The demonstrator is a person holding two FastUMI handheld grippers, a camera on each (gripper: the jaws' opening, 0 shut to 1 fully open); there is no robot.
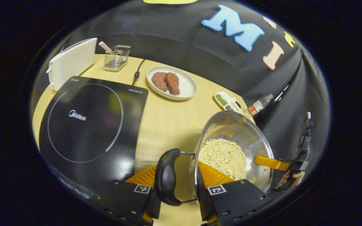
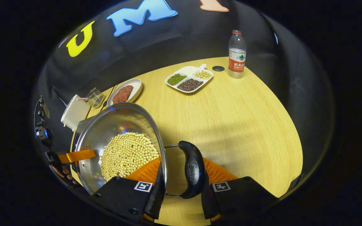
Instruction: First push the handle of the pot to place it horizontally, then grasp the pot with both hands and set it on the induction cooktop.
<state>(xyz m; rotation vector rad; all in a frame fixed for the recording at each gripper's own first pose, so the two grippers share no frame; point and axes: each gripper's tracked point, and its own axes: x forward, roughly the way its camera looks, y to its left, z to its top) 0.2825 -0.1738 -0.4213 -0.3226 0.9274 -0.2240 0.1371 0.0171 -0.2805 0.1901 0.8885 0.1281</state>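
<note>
Two grippers are straddling opposite loop handles of the steel pot [image 1: 231, 147] of soybeans: left gripper [image 1: 181, 188] and right gripper [image 2: 181, 188], jaws part-open around each handle (pressing contact unclear). Induction cooktop [image 1: 90, 125] is lying to the pot's left, near the left gripper.

I read the brand "Midea" in pale letters inside the ring of the induction cooktop [image 1: 86, 125], left of centre in my left gripper view. Small print at the cooktop's upper corners is too small to read. Embossed lettering on each pot handle [image 2: 193, 169] is unclear.
</note>
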